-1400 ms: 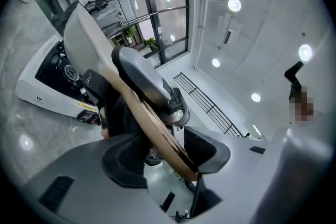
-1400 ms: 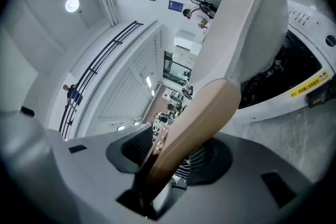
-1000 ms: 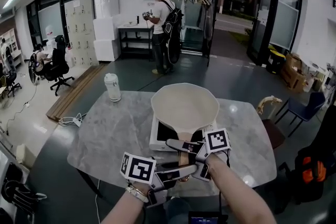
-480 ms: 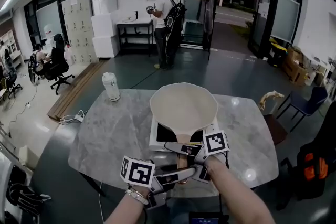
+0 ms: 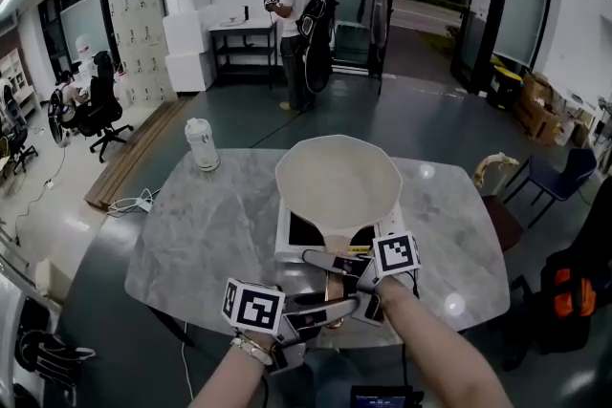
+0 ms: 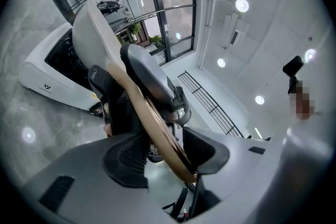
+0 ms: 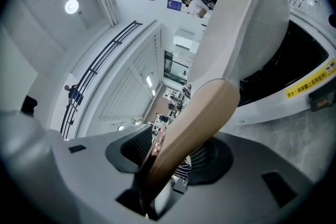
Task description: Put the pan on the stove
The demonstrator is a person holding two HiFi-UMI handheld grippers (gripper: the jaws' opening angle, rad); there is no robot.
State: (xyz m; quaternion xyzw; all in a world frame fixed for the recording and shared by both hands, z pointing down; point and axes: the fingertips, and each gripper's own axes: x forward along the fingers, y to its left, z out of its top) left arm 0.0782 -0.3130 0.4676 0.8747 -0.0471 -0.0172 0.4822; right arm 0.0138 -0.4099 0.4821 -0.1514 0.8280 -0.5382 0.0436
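- My left gripper (image 6: 168, 157) was clenched on the tan wooden handle (image 6: 152, 118) of the cream round pan (image 5: 337, 184), close to the handle's free end. Both pads pressed the handle's flat faces. These jaws had just closed a little further, with the handle between them.
- My right gripper (image 7: 173, 160) was clamped on the same handle, nearer the pan's bowl. The handle ran out from between its pads toward the bowl.
- In the head view the two grippers reached in from opposite sides. The right one lay beyond the left, and their fingers sat just beside each other along the handle.
- The pan sat over the white stove with a black glass top (image 5: 287, 239), its bowl covering the far part of the stove. The handle projected back toward me, past the stove's near edge.
- I could not tell whether the pan's base touched the glass.
- The stove stood on the grey marble table (image 5: 201, 234), near the table's middle.
- A white lidded jar (image 5: 201, 145) stood upright at the table's far left corner, well apart from the stove.
- Beyond the table, a person with a black backpack (image 5: 301, 14) stood at a dark shelf unit by the wall.
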